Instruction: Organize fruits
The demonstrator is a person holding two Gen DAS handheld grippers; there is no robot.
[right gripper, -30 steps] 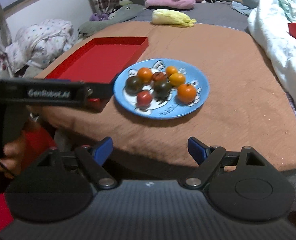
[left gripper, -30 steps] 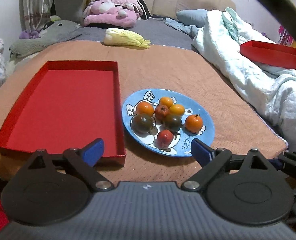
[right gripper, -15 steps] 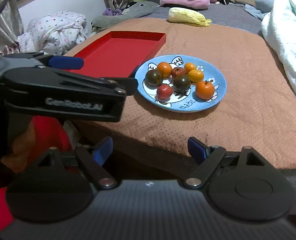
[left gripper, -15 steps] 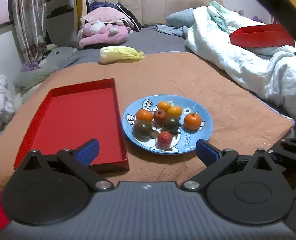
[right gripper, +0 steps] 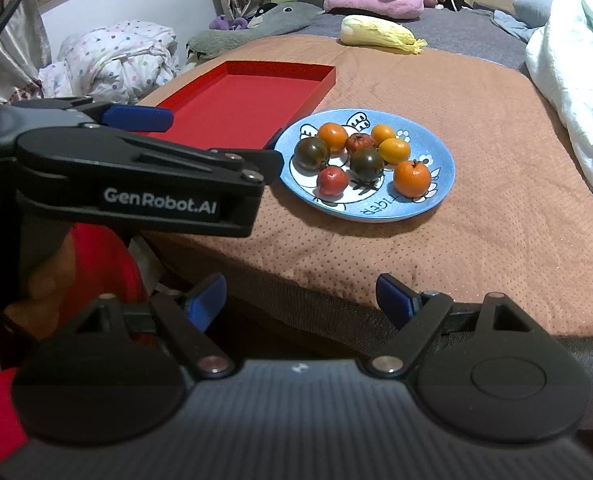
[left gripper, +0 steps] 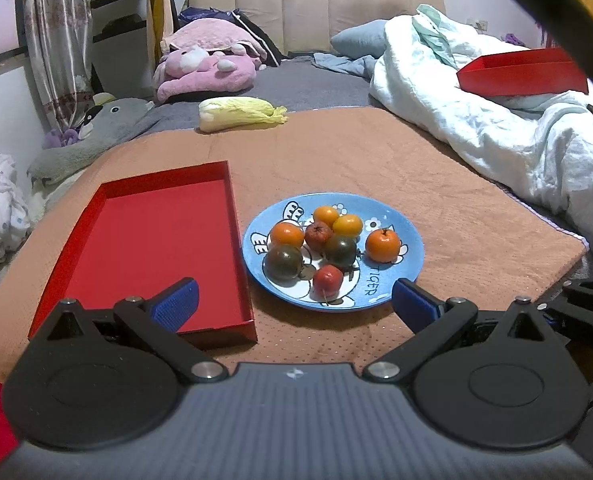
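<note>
Both tools gape empty: left tool (left gripper: 294, 300), right tool (right gripper: 300, 294). Fruits (left gripper: 316, 236) sit on the plate (left gripper: 410, 252), red tray (left gripper: 148, 240) bare. Sorted or waiting? Can't call it.

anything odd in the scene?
A cabbage lies loose on the bed beyond the tray, far from the plate. A second red box sits tilted on the crumpled duvet.

Glossy glazed blue plate (left gripper: 410, 236), matt red tray (left gripper: 156, 240), dimpled brown cloth blanket (left gripper: 376, 160), smooth-skinned fruits (left gripper: 383, 245).
</note>
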